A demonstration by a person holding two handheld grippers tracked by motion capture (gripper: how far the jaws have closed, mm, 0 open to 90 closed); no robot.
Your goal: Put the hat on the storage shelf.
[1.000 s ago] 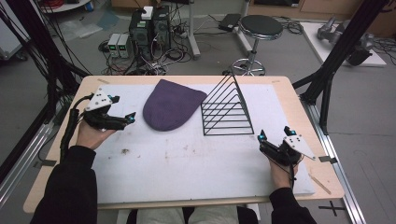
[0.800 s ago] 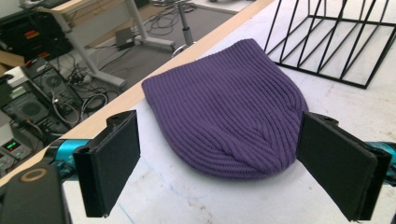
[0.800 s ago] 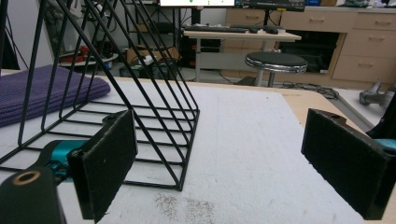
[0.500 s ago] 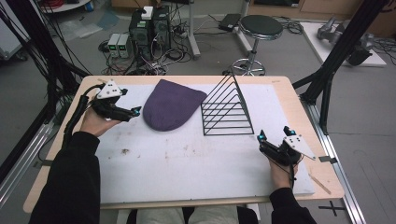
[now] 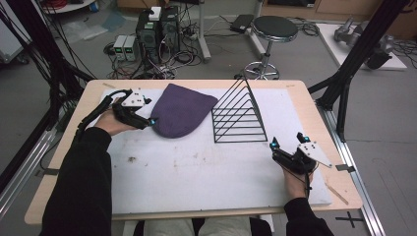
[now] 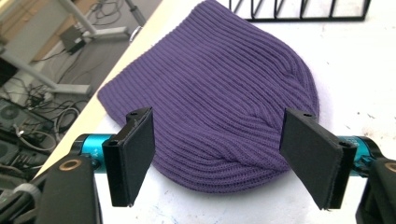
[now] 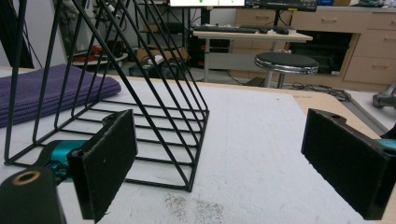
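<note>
A purple ribbed knit hat [image 5: 182,110] lies flat on the white mat, left of a black wire rack [image 5: 239,115] with a sloping triangular side. My left gripper [image 5: 149,120] is at the hat's left edge. In the left gripper view its jaws have just been closing and stand either side of the hat's [image 6: 219,88] rounded end. The pads [image 6: 133,154] are still apart from the cloth, so the left gripper [image 6: 222,154] is open. My right gripper [image 5: 286,141] rests at the mat's right front, open. Nothing is between the right gripper's [image 7: 226,161] jaws, and the rack [image 7: 116,107] stands ahead of them.
The white mat [image 5: 196,172] covers most of the wooden table [image 5: 314,105]. Small dark specks mark the mat near its middle left. Beyond the far edge stand a stool [image 5: 274,29], computer boxes [image 5: 157,27] and cables on the floor. Black frame posts flank the table.
My left hand has moved right, up to the hat, and its jaws now straddle the hat's end. The right hand has stayed still.
</note>
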